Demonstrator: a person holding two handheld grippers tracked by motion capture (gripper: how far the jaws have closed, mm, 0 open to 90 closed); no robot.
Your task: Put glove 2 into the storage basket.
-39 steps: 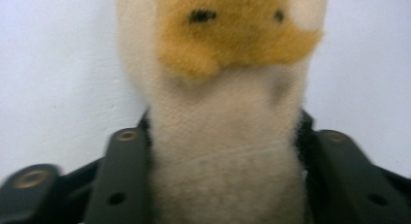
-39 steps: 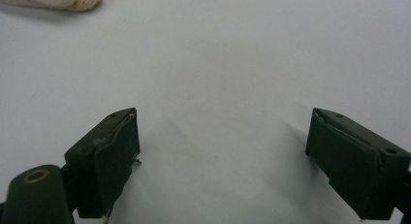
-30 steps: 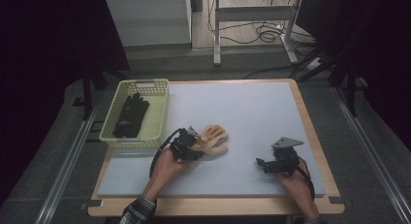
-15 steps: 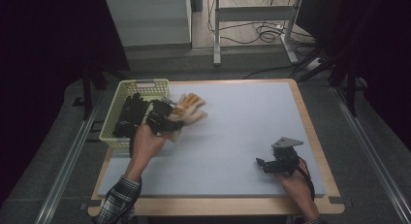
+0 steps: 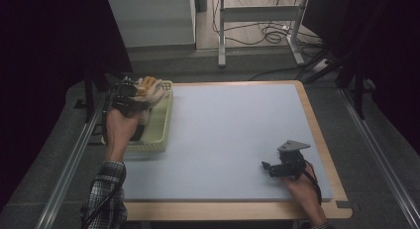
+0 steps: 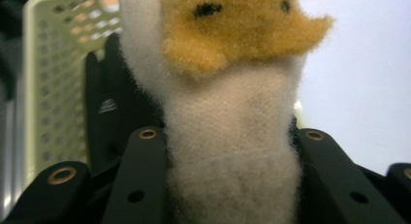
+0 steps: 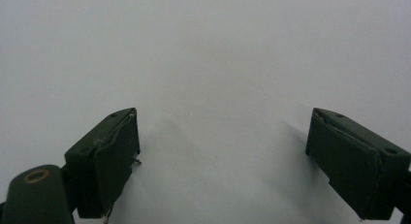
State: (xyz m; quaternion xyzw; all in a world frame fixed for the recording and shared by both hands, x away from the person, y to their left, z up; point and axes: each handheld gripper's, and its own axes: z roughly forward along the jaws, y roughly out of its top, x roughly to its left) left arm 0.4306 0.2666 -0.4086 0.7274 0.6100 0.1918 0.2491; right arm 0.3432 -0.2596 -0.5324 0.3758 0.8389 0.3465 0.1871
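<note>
Two claws on show, and the left claw [image 5: 132,92] is the busy one: its black jaws are clamped on a fluffy cream-and-orange plush toy [image 5: 151,88], pressing in on the toy's pale lower part from both sides. In the left gripper view that toy [image 6: 232,107] stands up tall between the jaws, orange patch on top with small dark marks. Toy and claw hang over the far end of the pale yellow-green perforated plastic basket [image 5: 161,130], which sits at the left edge of the light grey tabletop [image 5: 233,135]. Something dark lies inside the basket, below the hand; what it is I cannot tell. Well away from the basket, near the tabletop's front right corner, the right claw [image 5: 266,165] rests low in the person's hand. Its jaws stand wide apart, nothing between them, bare grey surface beneath in the right gripper view [image 7: 223,170].
</note>
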